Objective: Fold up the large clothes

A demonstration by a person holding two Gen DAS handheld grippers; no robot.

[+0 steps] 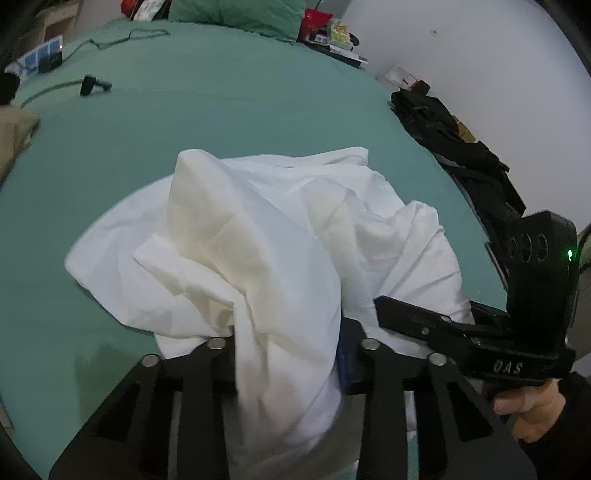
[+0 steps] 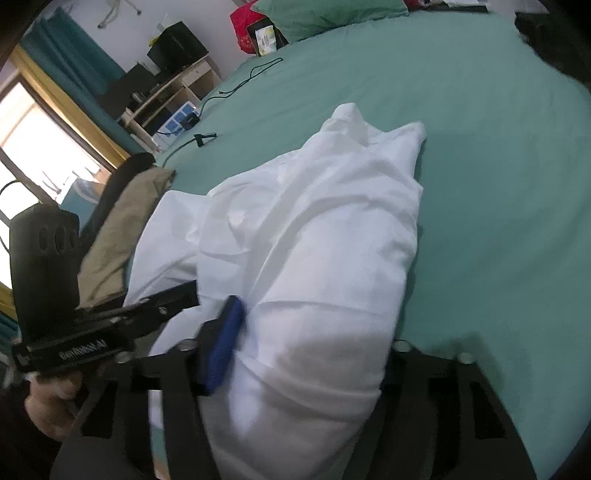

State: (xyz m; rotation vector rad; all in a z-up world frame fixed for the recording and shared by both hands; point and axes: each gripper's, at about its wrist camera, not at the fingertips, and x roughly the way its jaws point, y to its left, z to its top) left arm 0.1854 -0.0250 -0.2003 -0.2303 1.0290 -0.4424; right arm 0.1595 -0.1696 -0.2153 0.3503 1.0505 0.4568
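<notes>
Bed surface: teal sheet (image 1: 229, 110), smooth, filling most of both views. On it, near the front edge, a white garment (image 1: 258, 236), crumpled and heaped. Left gripper (image 1: 288, 354): jaws partly closed, a bunched fold of the white garment gathered between them. Right gripper (image 2: 295, 365): jaws partly closed around a thick fold of the same garment, blue pad (image 2: 225, 343) against the cloth. Further items: black cable (image 1: 88, 85) lying on the sheet; green pillow (image 1: 240, 13) at the far end; tan cloth (image 2: 122, 229) at one edge; dark clothing (image 1: 458, 155) at the opposite edge. Room: wooden shelf unit (image 2: 173, 92), bright window (image 2: 33, 140), white wall (image 1: 480, 48).
</notes>
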